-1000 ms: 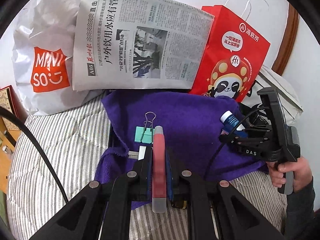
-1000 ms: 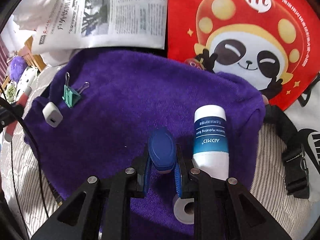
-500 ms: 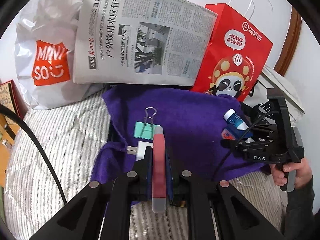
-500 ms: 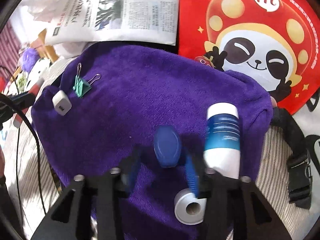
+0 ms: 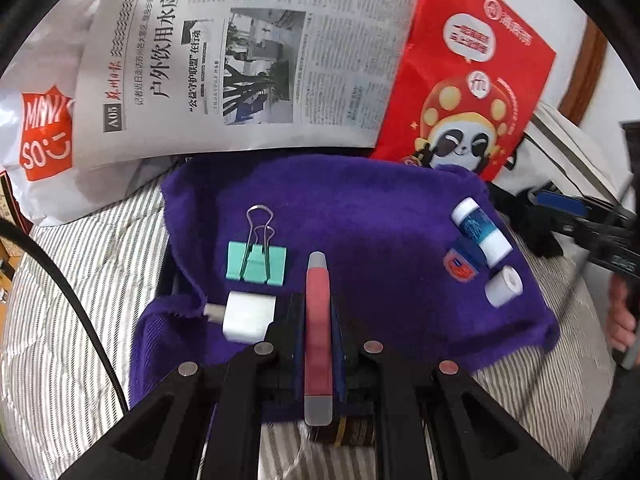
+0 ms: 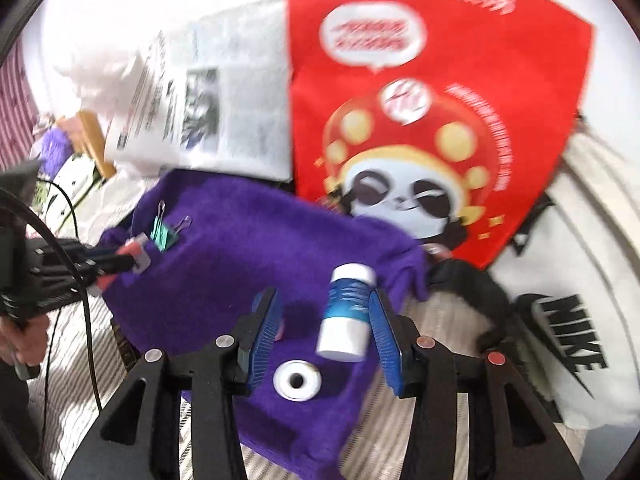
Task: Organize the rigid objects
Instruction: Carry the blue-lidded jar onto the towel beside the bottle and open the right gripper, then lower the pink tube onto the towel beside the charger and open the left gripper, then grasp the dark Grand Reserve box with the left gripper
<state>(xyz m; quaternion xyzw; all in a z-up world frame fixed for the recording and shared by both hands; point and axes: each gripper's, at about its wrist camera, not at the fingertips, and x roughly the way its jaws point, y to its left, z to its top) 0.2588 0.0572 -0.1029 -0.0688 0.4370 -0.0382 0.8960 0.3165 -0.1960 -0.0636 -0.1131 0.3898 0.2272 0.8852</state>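
Observation:
My left gripper (image 5: 318, 312) is shut on a red pen-like stick (image 5: 319, 320) and holds it low over the purple towel (image 5: 360, 220). Beside it lie a green binder clip (image 5: 258, 262) and a white charger (image 5: 248, 316). On the towel's right lie a blue-and-white tube (image 5: 482, 232), a small blue case (image 5: 462, 262) and a white tape roll (image 5: 503, 288). My right gripper (image 6: 324, 332) is open and empty, lifted above the towel (image 6: 240, 260); the tube (image 6: 346, 316) and tape roll (image 6: 297, 380) show between its fingers. The blue case is mostly hidden behind the left finger.
A newspaper (image 5: 248, 48), a white Miniso bag (image 5: 44, 136) and a red panda bag (image 5: 472, 80) stand behind the towel. A white Nike bag (image 6: 576, 320) and black strap (image 6: 472, 284) lie at right. Striped bedding (image 5: 72, 320) surrounds the towel.
My right gripper opened, let go of the blue case beside the tube, and pulled back and up. My left gripper moved forward over the towel with the red stick.

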